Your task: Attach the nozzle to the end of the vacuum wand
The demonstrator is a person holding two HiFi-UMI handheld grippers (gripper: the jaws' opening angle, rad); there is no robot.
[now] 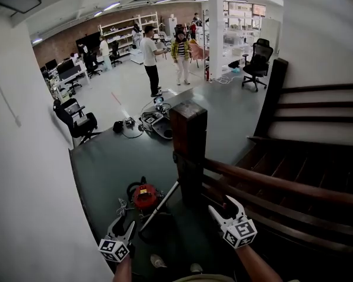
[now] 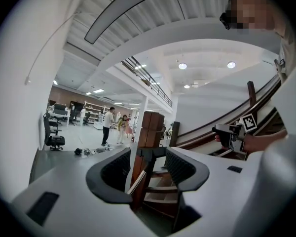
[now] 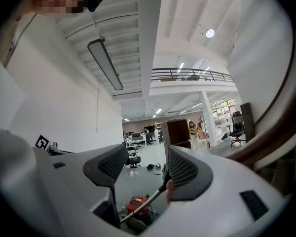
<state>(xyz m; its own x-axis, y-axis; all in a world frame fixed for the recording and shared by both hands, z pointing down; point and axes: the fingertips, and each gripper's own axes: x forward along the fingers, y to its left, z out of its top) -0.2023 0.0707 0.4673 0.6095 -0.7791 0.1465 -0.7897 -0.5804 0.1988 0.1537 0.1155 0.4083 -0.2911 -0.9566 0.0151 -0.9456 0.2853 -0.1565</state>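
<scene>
On the floor by the stair post [image 1: 188, 140]: red vacuum [image 1: 145, 196], with the wand [image 1: 160, 206] propped against the post. In the head view the wand's axis runs 7 to 1 o'clock, low end nearest the left gripper [image 1: 122, 225], top end on the post. Left jaws are wide with nothing in them; the wand sits close at their 1 o'clock. Right gripper [image 1: 220, 204] jaws are also wide and empty; the wand is at its 9 o'clock, farther off. Can't spot the nozzle in any view. The dark lump at the wand's low end could be it, not sure. My read: left is nearer for taking the wand, and both jaws need to tip down toward the floor first.
</scene>
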